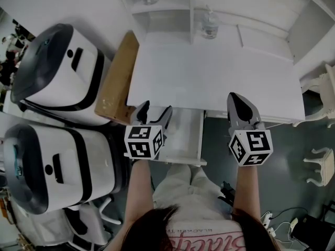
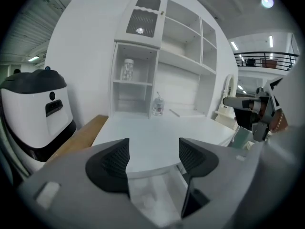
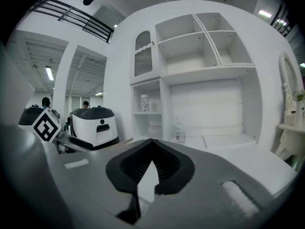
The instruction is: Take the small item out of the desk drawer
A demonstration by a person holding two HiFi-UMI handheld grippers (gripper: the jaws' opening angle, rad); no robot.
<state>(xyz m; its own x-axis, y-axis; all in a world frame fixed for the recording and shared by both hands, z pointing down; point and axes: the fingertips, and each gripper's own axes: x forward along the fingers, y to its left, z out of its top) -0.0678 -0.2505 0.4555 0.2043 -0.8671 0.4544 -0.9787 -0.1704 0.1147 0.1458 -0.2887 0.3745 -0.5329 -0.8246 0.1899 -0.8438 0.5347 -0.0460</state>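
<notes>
Head view: the drawer point(image 1: 186, 140) stands pulled out from under the white desk point(image 1: 209, 77). The left hand-held gripper point(image 1: 155, 110) hangs over its left part with jaws apart and covers much of the inside. The strip of drawer floor that shows is bare white, and the small item cannot be made out here. The right hand-held gripper point(image 1: 236, 99) lies over the desk's front edge, jaws together. Each marker cube point(image 1: 142, 141) bears black-and-white squares, no letters. The person's shirt point(image 1: 209, 239) carries pink script with a small line of print above it. It is upside down and cut by the frame edge, too unclear to read. Two white-and-black machines point(image 1: 57, 67) and a brown board point(image 1: 118, 80) stand to the left of the desk. A clear bottle point(image 1: 209, 25) stands at the desk's back.

Left gripper view: the jaws of the left hand-held gripper point(image 2: 153, 149) stand wide, with nothing between the pads. Below them the open drawer point(image 2: 164, 194) shows a faint pale blob point(image 2: 146, 202) on its floor. It may be the small item, but it is too blurred to be sure. The right hand-held gripper point(image 2: 250, 111) is partly cut off at the right. A jar point(image 2: 127, 69) sits on a shelf, its label unreadable.

Right gripper view: the right hand-held gripper point(image 3: 151, 149) has its jaw tips meeting, empty. Its body hides the drawer. The bottle point(image 3: 179, 132) is small and blurred.
</notes>
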